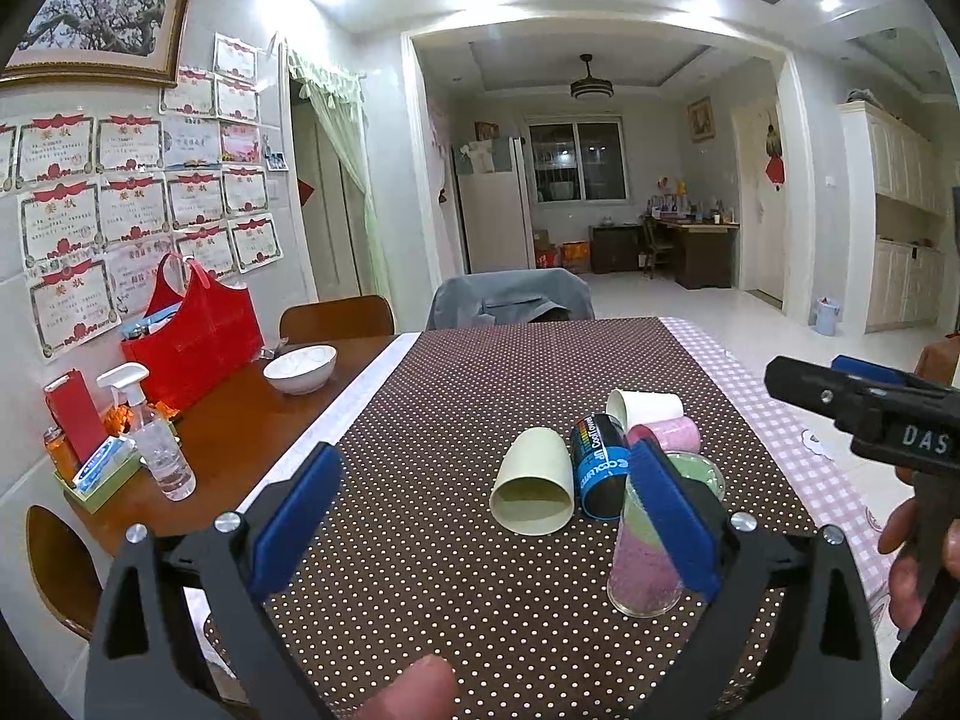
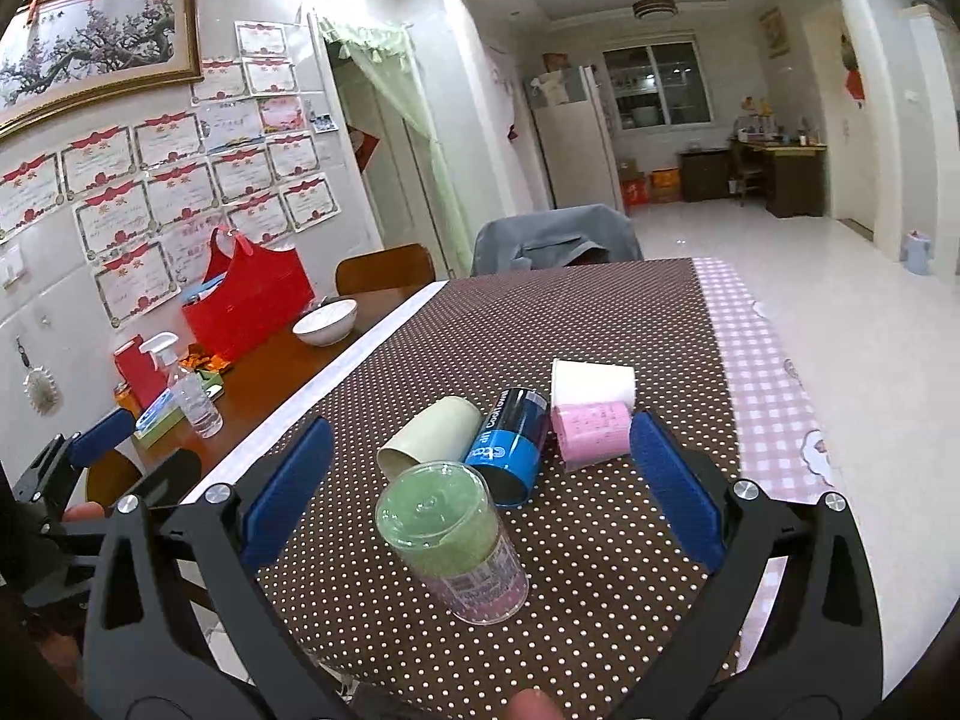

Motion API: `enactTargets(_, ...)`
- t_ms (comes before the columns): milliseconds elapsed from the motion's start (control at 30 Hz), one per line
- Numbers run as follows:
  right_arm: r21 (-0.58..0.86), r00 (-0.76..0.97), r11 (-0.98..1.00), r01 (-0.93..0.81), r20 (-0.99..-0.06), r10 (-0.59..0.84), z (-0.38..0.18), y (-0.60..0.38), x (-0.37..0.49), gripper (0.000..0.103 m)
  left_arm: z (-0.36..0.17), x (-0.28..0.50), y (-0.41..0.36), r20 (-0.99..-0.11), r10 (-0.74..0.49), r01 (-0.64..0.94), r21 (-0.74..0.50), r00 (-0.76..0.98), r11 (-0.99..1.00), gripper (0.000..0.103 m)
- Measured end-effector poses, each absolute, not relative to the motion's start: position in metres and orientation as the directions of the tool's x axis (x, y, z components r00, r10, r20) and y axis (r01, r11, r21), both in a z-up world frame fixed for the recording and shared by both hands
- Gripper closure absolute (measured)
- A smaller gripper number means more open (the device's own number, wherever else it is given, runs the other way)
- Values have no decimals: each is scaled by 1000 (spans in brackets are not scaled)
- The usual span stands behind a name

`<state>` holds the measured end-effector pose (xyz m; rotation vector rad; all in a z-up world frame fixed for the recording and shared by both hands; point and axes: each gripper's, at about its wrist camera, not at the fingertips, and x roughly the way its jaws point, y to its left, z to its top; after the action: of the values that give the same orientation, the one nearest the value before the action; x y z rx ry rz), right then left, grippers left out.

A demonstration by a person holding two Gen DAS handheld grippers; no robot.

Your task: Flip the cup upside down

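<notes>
Cups on the cloth: you have 5 cups clustered on the dotted tablecloth [image 2: 600, 312]: a clear cup [image 2: 453, 540] with green and pink filling, a pale green cup [image 2: 429, 435], a blue can-style cup [image 2: 510, 450], a pink cup [image 2: 591, 435] and a white cup [image 2: 591, 381].

Likely target: judging from your framing, the clear cup, since it sits nearest both tools; the task line does not say which.

Clear cup's axis: it stands roughly upright, leaning a little in the fisheye view, with its closed end up and apparently already inverted, though you cannot be sure.

Other 4 cups: each lies on its side, long axis running roughly toward and away from you; the pale green cup's mouth [image 1: 531, 495] faces you.

Right gripper [image 2: 480, 486]: your jaws are spread wide and hold nothing; the clear cup sits between them, slightly left of centre, touching neither pad.

Left gripper [image 1: 483, 516]: also spread and empty; the pale green cup lies ahead between the fingers, while the clear cup [image 1: 645, 564] is partly hidden behind the right finger's blue pad [image 1: 672, 516].

Nearer hand: your right, which is squarely lined up on the clear cup.

Coming move: for a lying cup, you probably close across its sides, not along its length.
</notes>
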<state>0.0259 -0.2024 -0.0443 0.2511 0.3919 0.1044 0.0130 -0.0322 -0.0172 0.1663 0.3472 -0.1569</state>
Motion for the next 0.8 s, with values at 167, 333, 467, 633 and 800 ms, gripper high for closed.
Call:
enactTargets(167,231,932,973,-5,-351,89,-37,-199,10,6,-11,5,-35,-340,-126,179,131,932,975,8)
enactTargets(333,209,941,977,37,-337,36,-33,-196,-4,6,-5,-2,-35,-321,-130,176,119,938,977,8)
enactTargets(467,179,945,982,59,-328,3,-31,-190,-12,6,-5,-9,-36,-313,-131,172,108,941,979,8)
enactTargets(633,150,950,986,74,-311,-24,-28,-184,-19,6,-7,-10,-39,-318,-142,184,106,937,977,8)
enactTargets(800,141,951,987,82,-308,-35,-28,-181,-22,6,-6,-11,-37,-316,-139,177,92,938,980,8)
